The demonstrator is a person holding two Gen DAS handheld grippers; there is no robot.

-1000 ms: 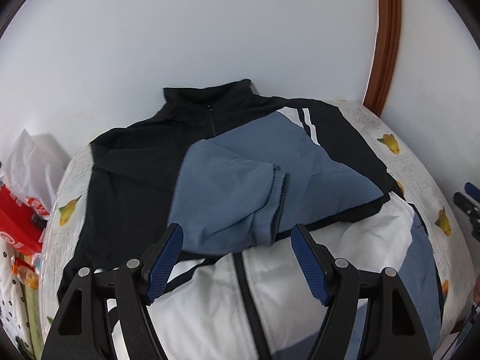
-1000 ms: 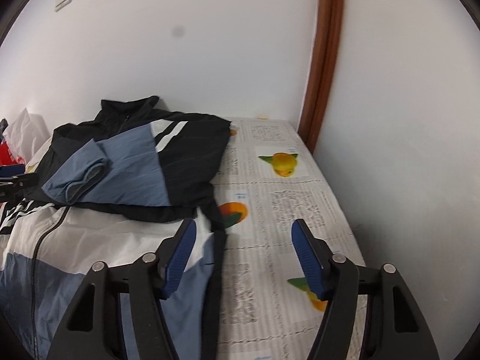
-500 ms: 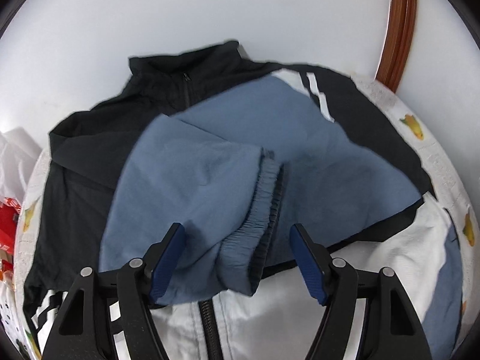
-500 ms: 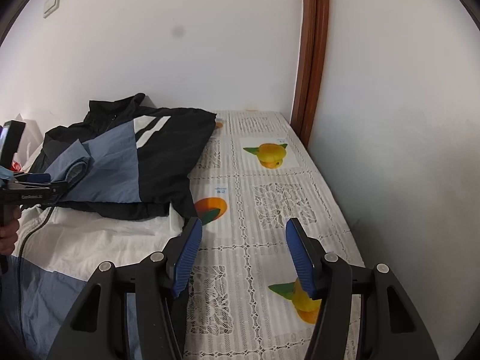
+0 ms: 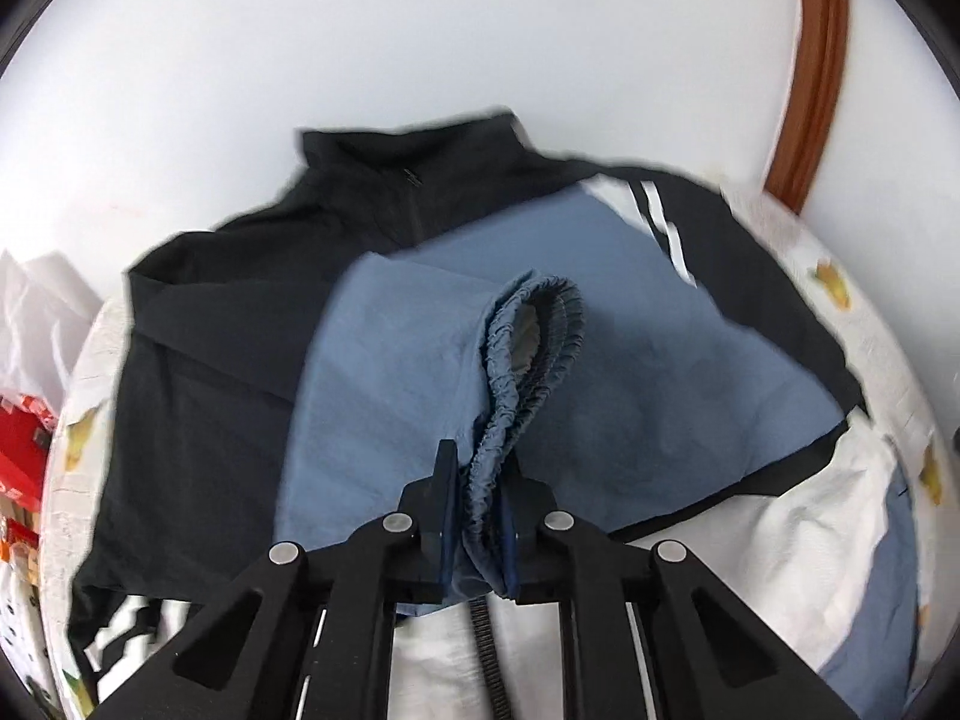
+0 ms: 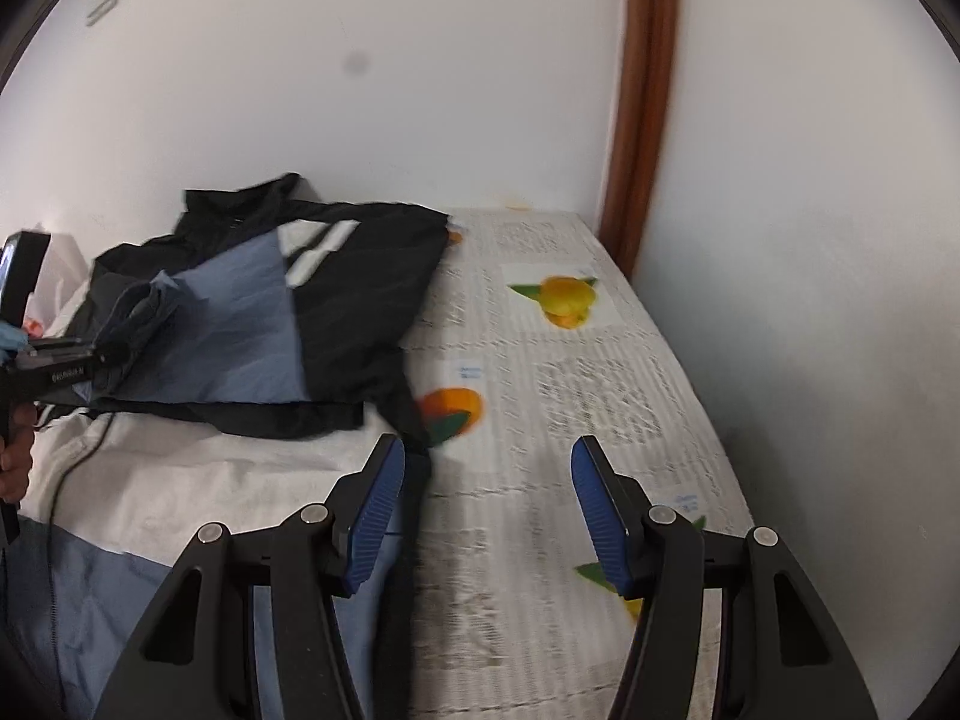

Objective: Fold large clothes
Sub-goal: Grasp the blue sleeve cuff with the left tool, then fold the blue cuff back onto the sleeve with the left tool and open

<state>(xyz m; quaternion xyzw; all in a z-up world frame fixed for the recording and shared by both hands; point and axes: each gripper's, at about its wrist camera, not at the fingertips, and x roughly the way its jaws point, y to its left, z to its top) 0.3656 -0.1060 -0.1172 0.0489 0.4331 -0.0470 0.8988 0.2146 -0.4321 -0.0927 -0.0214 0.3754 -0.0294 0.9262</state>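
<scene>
Hardly any writing can be read. In the right wrist view a short line of pale lettering is printed along the black body of the left gripper, but it is too small and blurred to be made out. Small blue marks are seen on white squares of the fruit-patterned cloth over the table, and white markings on a red package at the left edge of the left wrist view; neither can be deciphered.
</scene>
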